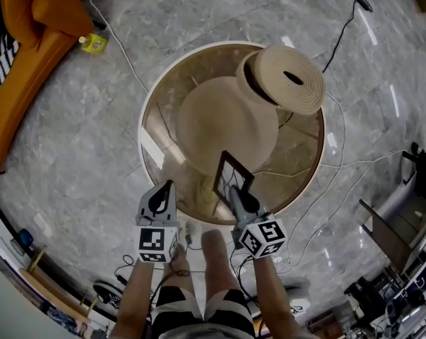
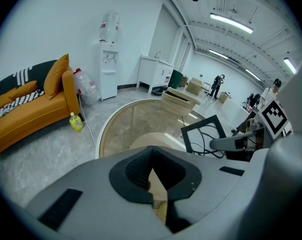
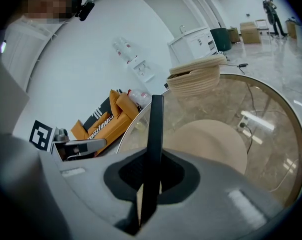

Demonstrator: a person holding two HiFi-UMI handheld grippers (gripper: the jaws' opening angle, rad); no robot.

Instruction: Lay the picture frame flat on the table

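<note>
I have the right tongs (image 1: 234,189) clamped on the picture frame (image 3: 155,134), their jaws pinching its thin black edge, which runs straight up between them in the right gripper view. The frame stands on edge over the near side of the round glass table (image 1: 143,119), not flat. I can't be sure from the head view whether its lower corner rests on the glass. The left tongs (image 1: 167,189) are at the table's near rim, beside the frame and apart from it, jaws together on nothing. A woven basket (image 1: 287,76) sits on the table's far side.
</note>
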